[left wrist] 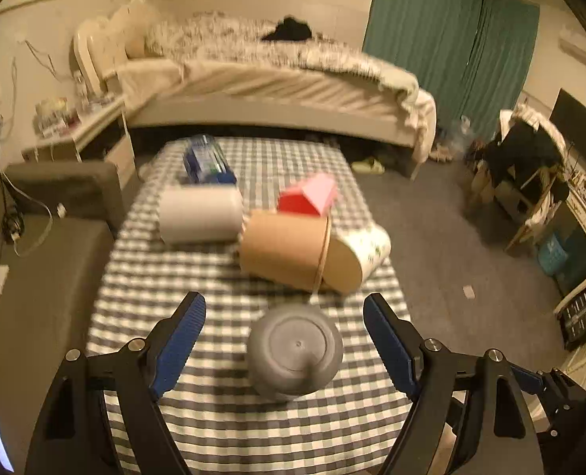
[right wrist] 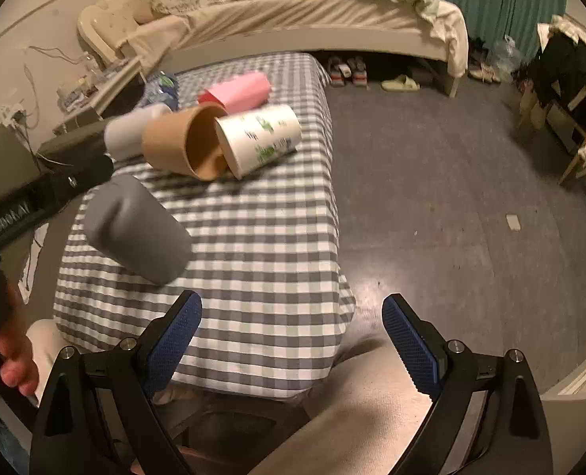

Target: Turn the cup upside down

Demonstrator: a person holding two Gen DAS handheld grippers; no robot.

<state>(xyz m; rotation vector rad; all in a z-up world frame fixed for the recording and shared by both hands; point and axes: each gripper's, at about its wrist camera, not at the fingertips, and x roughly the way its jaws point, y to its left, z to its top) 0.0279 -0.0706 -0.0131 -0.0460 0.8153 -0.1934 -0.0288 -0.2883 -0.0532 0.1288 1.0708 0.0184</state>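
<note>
Here the left gripper [left wrist: 285, 330] has its blue-padded fingers [left wrist: 178, 342] spread wide, with nothing between the pads. The grey cup [left wrist: 295, 350] sits just ahead of them, near the front edge of the table [left wrist: 221, 427]; the left wrist view looks onto its flat base. In the right wrist view the same grey cup [right wrist: 136, 229] shows as tilted or lying on its side by the table's front left corner; motion blur makes it hard to tell whether it rests steadily on the checked cloth. The right gripper [right wrist: 291, 334] hangs off the table's front right corner, its fingers [right wrist: 410, 346] also parted and holding nothing.

Judging from this, the step in hand is the grasp. To do it well, the left fingers should likely advance until the pads straddle the cup's middle, not its rounded bottom edge, and close squarely across the wall so the cup cannot squirt out. Then a lift clear of the cloth before rotating would keep the rim from dragging; the turn should finish with the mouth facing down and level before release.

Farther back, towards the middle of the table, a brown paper cup [left wrist: 281, 251] lies on its side with a white printed cup [left wrist: 366, 251] touching it. Beyond these are a white roll [left wrist: 200, 213], a pink and red carton [left wrist: 309, 196], and a plastic bottle [left wrist: 206, 160] near the far edge.
</note>
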